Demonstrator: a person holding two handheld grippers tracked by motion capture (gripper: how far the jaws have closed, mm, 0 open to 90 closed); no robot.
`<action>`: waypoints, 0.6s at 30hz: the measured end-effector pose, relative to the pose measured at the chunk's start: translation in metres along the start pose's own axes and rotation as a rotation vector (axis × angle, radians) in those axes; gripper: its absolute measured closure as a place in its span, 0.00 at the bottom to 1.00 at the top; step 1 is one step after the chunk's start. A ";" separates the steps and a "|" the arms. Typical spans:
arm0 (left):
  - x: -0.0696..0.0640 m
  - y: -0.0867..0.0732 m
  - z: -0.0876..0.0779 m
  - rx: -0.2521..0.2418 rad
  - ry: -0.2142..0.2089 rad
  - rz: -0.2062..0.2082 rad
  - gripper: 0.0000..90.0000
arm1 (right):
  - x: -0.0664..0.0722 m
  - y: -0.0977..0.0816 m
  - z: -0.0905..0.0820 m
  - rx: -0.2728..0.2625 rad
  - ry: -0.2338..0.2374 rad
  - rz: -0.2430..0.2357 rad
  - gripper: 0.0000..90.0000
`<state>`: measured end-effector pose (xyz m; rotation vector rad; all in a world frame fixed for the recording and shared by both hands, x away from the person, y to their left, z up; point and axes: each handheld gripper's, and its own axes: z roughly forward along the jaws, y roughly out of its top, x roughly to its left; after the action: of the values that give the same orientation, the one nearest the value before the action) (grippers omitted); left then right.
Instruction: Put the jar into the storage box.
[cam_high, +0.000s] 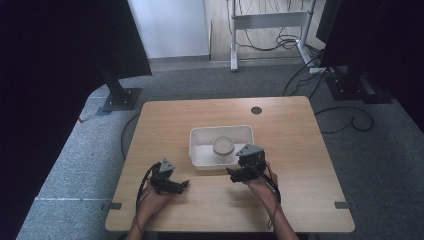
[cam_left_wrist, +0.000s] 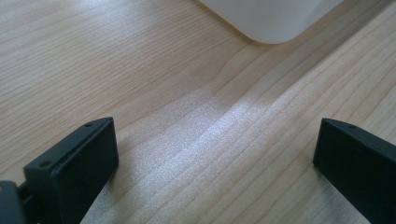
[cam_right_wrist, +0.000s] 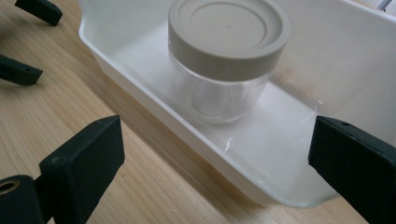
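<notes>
A clear jar with a beige screw lid (cam_high: 223, 146) stands upright in a white rectangular tray (cam_high: 196, 150) at the table's middle. My right gripper (cam_high: 231, 173) is at the tray's near edge, open and empty. In the right gripper view the jar (cam_right_wrist: 228, 56) stands just past the tray's near wall (cam_right_wrist: 187, 140), between and beyond the spread jaws of my right gripper (cam_right_wrist: 215, 140). My left gripper (cam_high: 184, 185) hovers low over bare wood, near the tray's front left corner (cam_left_wrist: 271, 18). The left gripper (cam_left_wrist: 215, 140) is open with nothing in it.
The wooden table (cam_high: 295, 150) has a round cable hole (cam_high: 256, 110) at the back. The left gripper's fingertips (cam_right_wrist: 18, 70) show at the top left of the right gripper view. Black stands (cam_high: 120, 97), a desk frame (cam_high: 270, 20) and cables stand on the grey carpet beyond.
</notes>
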<state>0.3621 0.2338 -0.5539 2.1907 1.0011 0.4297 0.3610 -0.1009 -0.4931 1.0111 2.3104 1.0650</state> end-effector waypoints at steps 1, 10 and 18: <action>0.000 0.000 0.000 0.000 0.000 0.000 0.00 | 0.000 -0.001 -0.001 -0.002 0.001 0.003 0.04; 0.000 0.000 0.000 0.000 0.000 0.000 0.00 | -0.004 -0.014 -0.012 -0.001 -0.011 0.017 0.04; 0.000 0.000 0.000 0.000 0.000 0.000 0.00 | -0.006 -0.025 -0.023 -0.006 -0.013 0.020 0.05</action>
<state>0.3621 0.2338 -0.5539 2.1904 1.0011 0.4298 0.3402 -0.1275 -0.4976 1.0377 2.2896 1.0691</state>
